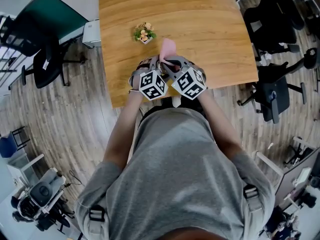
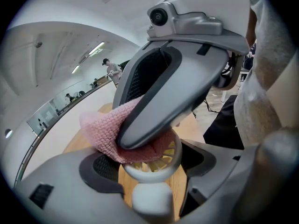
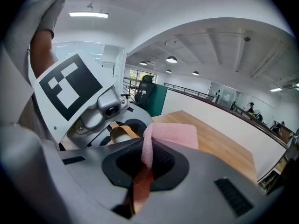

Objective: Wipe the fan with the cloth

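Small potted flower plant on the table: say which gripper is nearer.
Left. The left gripper is just on the person's side of the small potted flower plant; the right gripper, shut on the pink knitted cloth, lies farther right.

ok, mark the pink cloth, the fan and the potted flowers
pink cloth (image 2: 99,129), left gripper view, knitted fold at its left end
fan (image 2: 152,175), left gripper view, lower white rim of its guard
potted flowers (image 1: 144,33), head view, the blossoms

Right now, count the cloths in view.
1. The cloth is pinched in the right gripper and pressed on the fan held by the left gripper. No other shows, though some table is hidden.
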`<state>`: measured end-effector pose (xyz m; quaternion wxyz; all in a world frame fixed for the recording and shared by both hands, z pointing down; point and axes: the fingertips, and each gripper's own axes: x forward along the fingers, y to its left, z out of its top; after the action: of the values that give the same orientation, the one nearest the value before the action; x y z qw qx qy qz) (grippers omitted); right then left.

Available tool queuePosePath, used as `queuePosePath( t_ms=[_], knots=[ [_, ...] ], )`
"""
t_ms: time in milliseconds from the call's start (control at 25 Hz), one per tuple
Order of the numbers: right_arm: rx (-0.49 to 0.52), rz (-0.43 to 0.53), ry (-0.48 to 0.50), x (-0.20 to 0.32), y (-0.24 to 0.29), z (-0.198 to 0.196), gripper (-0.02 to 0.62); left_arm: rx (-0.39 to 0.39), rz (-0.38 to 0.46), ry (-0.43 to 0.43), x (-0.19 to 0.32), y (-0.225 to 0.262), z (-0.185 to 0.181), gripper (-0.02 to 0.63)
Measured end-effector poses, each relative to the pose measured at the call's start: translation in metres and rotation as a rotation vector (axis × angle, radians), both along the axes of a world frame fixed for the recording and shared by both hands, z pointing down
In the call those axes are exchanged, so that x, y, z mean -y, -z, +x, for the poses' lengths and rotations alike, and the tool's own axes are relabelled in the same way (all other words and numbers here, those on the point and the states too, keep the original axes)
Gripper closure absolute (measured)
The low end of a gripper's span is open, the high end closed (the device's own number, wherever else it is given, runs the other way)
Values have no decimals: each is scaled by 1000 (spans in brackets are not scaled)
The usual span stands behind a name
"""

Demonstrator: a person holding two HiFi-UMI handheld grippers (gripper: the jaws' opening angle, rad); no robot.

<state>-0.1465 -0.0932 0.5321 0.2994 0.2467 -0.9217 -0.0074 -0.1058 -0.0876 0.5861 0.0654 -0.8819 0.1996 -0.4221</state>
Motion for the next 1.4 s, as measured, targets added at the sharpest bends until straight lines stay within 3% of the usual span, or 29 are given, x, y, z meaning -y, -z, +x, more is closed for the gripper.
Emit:
queuePosePath(
  t_ms=[240, 520, 760, 1080, 1400],
  knots=[
    [15, -25, 6, -5, -5, -1, 575, 5, -10, 4, -1, -5, 1, 221],
    [40, -50, 78, -26, -6, -2, 574, -29, 10, 29, 8, 2, 6, 221],
    [74, -13, 50, -19, 8, 21, 574, -104, 9, 64, 21, 16, 11, 221],
    [111, 109, -18, -6, 29, 54, 574, -222, -13, 124, 33, 33, 21, 221],
    [147, 91, -41, 12, 32, 100, 574, -364, -57, 173, 39, 46, 43, 221]
  ],
)
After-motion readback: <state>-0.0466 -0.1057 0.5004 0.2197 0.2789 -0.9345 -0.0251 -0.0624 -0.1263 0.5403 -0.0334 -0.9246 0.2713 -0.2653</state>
